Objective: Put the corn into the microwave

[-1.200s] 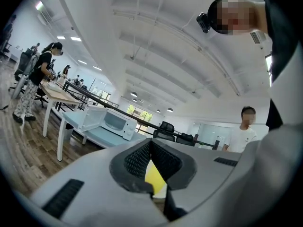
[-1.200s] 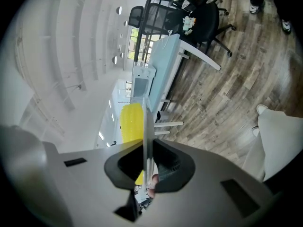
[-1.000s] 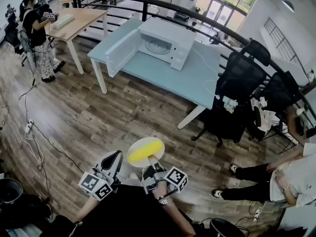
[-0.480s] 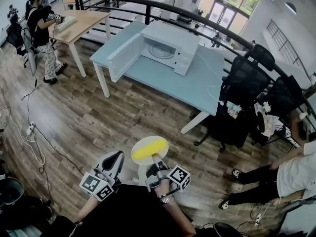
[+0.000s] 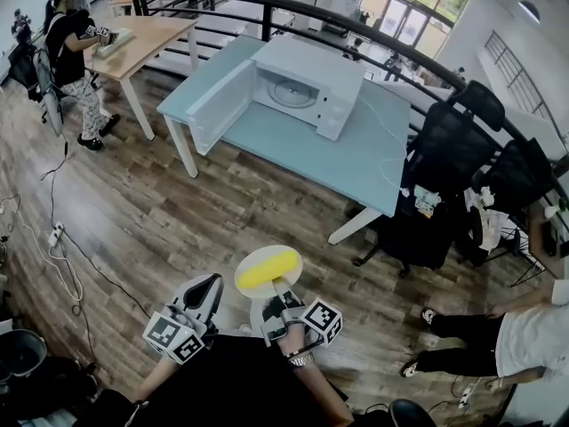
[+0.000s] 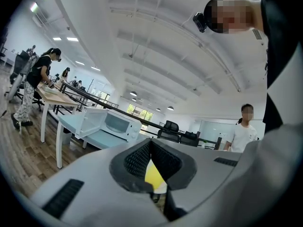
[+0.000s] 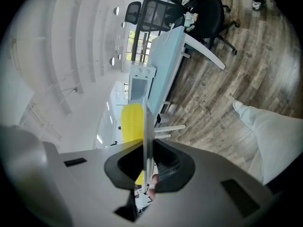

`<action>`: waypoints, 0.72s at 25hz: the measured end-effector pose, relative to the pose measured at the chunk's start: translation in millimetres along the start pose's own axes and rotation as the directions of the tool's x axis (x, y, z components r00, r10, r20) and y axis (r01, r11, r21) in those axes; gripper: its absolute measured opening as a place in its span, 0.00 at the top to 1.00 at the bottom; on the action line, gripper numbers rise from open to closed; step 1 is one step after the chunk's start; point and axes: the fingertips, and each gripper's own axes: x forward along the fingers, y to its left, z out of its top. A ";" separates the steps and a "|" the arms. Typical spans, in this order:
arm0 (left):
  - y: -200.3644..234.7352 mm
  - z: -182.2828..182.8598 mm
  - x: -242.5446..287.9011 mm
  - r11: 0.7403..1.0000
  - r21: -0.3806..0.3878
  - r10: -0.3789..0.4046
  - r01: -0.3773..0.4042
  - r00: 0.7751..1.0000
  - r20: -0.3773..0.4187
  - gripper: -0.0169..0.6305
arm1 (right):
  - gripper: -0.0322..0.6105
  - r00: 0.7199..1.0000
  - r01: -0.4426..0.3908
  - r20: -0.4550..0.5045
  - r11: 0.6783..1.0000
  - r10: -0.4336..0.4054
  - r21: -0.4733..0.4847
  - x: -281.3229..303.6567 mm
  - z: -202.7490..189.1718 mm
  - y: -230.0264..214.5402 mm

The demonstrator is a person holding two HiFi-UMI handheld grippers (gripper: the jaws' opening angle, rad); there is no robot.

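A yellow corn cob point(image 5: 264, 271) lies on a small white plate point(image 5: 267, 251) low in the head view. My right gripper point(image 5: 280, 296) is shut on the plate's near rim and carries it level over the wooden floor. The right gripper view shows the plate point(image 7: 145, 126) edge-on between the jaws with the corn point(image 7: 131, 122) on it. My left gripper point(image 5: 201, 294) hangs beside the plate, shut and holding nothing. The white microwave point(image 5: 298, 87) stands far ahead on a light blue table point(image 5: 356, 158), its door point(image 5: 216, 105) swung open to the left.
Black office chairs point(image 5: 444, 140) stand right of the table. A person point(image 5: 67, 60) stands at a wooden table point(image 5: 142, 38) far left. Another person point(image 5: 524, 327) is at the right edge. Cables point(image 5: 53, 238) lie on the floor at left. A dark railing runs behind the tables.
The table and microwave have drawn slightly nearer in the head view. Both grippers keep their places in it, with the plate and corn still held.
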 end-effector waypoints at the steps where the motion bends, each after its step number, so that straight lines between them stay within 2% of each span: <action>1: 3.2 -0.7 5.0 1.000 -0.004 0.002 -0.002 1.000 -0.004 0.97 | 0.91 1.000 0.005 -0.002 1.000 -0.005 0.003 4.6 3.4 -0.6; 11: 32.8 2.4 59.1 1.000 -0.023 0.007 -0.008 0.999 -0.041 0.97 | 0.91 0.999 0.048 -0.013 0.998 -0.048 0.037 47.5 34.7 1.6; 18: 49.2 15.1 103.1 1.000 -0.018 0.012 -0.013 0.999 -0.046 0.97 | 0.91 0.999 0.044 -0.023 0.999 -0.043 0.030 81.5 68.4 14.2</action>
